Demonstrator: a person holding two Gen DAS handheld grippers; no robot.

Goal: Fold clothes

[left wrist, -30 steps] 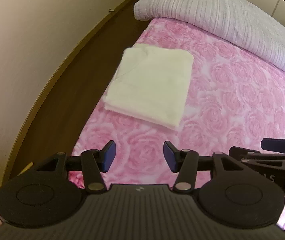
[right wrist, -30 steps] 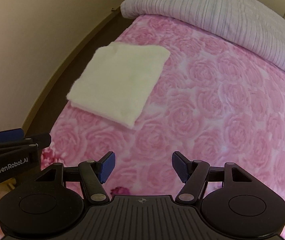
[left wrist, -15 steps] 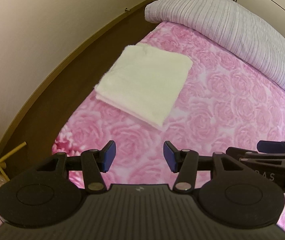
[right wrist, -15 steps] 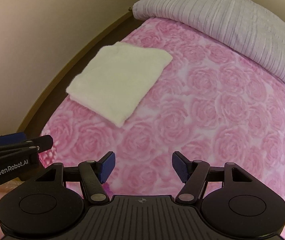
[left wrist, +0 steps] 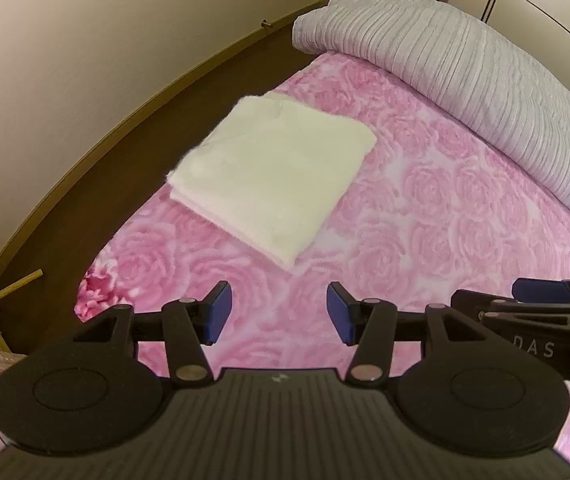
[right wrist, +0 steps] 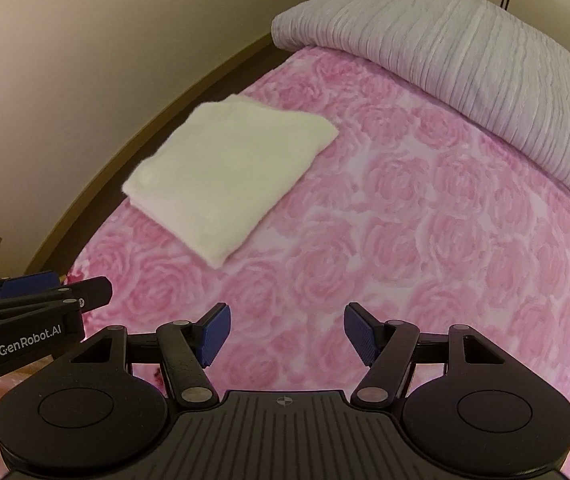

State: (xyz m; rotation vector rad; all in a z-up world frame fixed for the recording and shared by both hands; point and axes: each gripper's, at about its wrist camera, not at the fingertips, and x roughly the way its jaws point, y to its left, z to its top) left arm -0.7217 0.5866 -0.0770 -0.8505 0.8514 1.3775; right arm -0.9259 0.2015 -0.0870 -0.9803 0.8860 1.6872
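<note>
Both grippers back (folded cloth [left wrist: 273, 176] farther)

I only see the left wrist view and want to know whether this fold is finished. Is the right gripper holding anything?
Observer: No. The right gripper has its jaws apart, with only the pink bedspread showing between them.
Operator: Is it touching the folded white cloth?
Observer: No. The folded white cloth lies flat on the bedspread beyond its fingertips, clear of both pads.
</note>
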